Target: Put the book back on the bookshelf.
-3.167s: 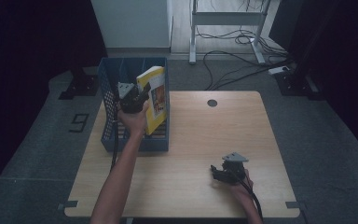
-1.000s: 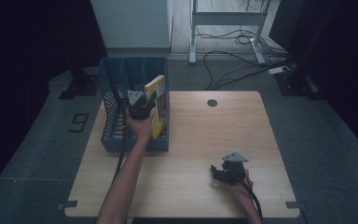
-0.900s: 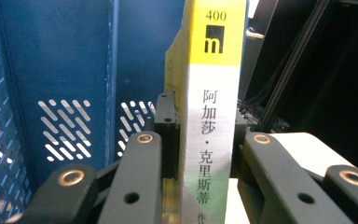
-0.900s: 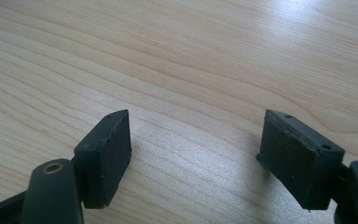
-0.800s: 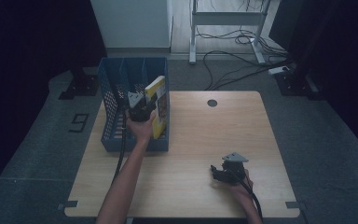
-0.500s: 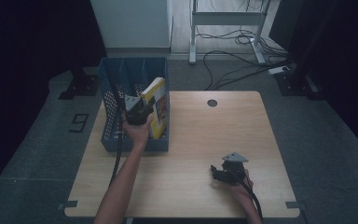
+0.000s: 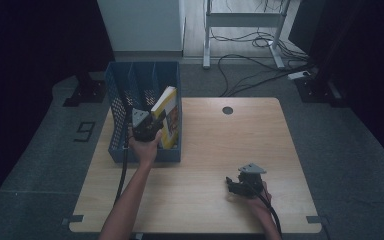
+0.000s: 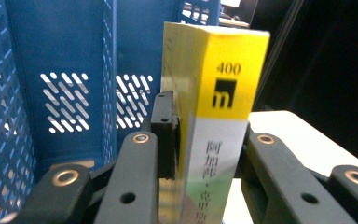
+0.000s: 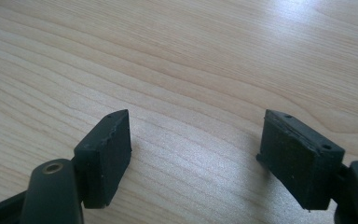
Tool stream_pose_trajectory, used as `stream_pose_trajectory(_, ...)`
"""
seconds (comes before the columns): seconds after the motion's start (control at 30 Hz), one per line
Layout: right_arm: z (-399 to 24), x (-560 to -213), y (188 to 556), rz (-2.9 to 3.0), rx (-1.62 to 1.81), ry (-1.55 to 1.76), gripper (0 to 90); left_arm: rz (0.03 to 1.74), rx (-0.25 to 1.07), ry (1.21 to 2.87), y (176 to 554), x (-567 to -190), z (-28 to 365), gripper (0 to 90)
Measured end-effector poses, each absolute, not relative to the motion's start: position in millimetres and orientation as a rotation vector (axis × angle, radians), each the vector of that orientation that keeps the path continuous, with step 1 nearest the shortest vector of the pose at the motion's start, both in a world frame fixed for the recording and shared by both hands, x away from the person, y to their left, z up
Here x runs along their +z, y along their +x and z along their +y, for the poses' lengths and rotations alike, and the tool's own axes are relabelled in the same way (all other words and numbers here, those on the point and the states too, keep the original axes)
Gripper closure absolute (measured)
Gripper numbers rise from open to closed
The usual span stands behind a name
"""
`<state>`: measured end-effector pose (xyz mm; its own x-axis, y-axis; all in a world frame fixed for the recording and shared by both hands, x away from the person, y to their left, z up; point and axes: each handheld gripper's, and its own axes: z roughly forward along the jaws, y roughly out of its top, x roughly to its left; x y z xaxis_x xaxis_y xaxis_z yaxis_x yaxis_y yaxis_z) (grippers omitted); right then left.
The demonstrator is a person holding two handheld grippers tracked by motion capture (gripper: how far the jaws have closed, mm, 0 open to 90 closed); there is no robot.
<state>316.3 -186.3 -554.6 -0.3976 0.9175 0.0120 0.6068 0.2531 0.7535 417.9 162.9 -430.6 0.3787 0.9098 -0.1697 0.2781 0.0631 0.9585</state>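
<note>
Left of centre in the high view: left gripper (image 7: 155, 120) held over a blue slotted file box (image 7: 130, 80), jaws pinching a yellow book (image 7: 168, 116) from both sides. Left hand (image 7: 144, 147) just below it in the frame, forearm running down to the bottom edge.

In the left gripper view: left gripper (image 8: 205, 121) with one black pad flat against the book (image 8: 228, 70) at its left face, the other jaw close against its right side; spine facing the camera, yellow above, white with print below. Blue perforated walls of the file box (image 8: 51, 46) filling the left half of that frame.

Book standing in the right-hand compartment of the box, tilted, top edge above the rim.

Lower right of the high view: right gripper (image 7: 234, 184) low over the wooden table (image 7: 220, 145), well apart from the box, right hand (image 7: 260, 197) behind it. In the right gripper view: right gripper (image 9: 196, 144) with jaws spread wide, bare table (image 9: 191, 46) between the pads.
</note>
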Motion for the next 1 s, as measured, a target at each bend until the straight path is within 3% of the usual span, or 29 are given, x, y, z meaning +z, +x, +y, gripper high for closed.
stream_pose_trajectory(0.43, -186, -555, 316, 2.096, 0.963, 1.386, 23.8, 1.102, 0.671, 1.505, 399, -439, 160, 69.9)
stream_pose_trajectory(1.0, -186, -555, 316, 2.096, 0.962, 1.388, 23.7, 1.123, 0.624, 1.468, 409, -439, 165, 60.1)
